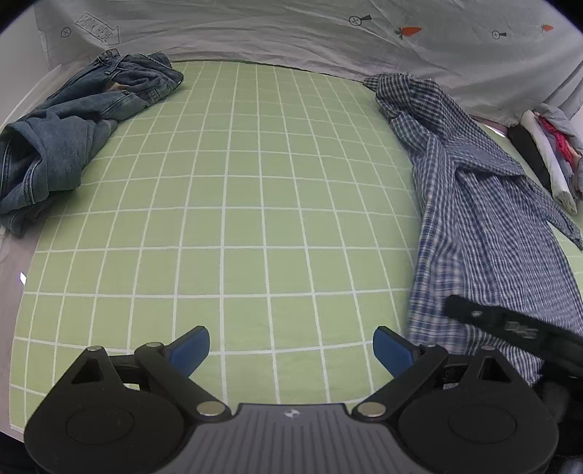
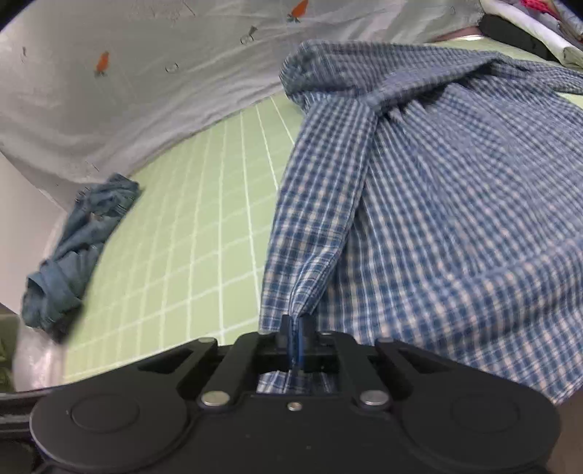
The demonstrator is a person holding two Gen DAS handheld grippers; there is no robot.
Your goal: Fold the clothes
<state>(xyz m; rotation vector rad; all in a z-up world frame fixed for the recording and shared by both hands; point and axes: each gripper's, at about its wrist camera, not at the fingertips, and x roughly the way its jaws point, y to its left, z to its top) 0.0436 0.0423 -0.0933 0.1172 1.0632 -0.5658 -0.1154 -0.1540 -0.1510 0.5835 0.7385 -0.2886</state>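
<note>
A blue and white checked shirt point(image 1: 481, 226) lies crumpled along the right side of the green grid mat point(image 1: 237, 218). In the right wrist view the same checked shirt point(image 2: 437, 189) fills the right half, and my right gripper point(image 2: 296, 328) is shut on a fold at its near edge, the cloth pinched between the pads. My left gripper point(image 1: 291, 346) hovers over bare mat, open, its blue pads point(image 1: 193, 346) wide apart with nothing between them. The right gripper's black finger point(image 1: 503, 324) reaches onto the shirt's lower part in the left wrist view.
A heap of blue jeans point(image 1: 73, 146) lies at the mat's far left, also seen as jeans point(image 2: 73, 240) from the right wrist. A grey sheet with carrot prints point(image 1: 328, 32) hangs behind. Folded clothes point(image 1: 550, 153) are stacked at the far right.
</note>
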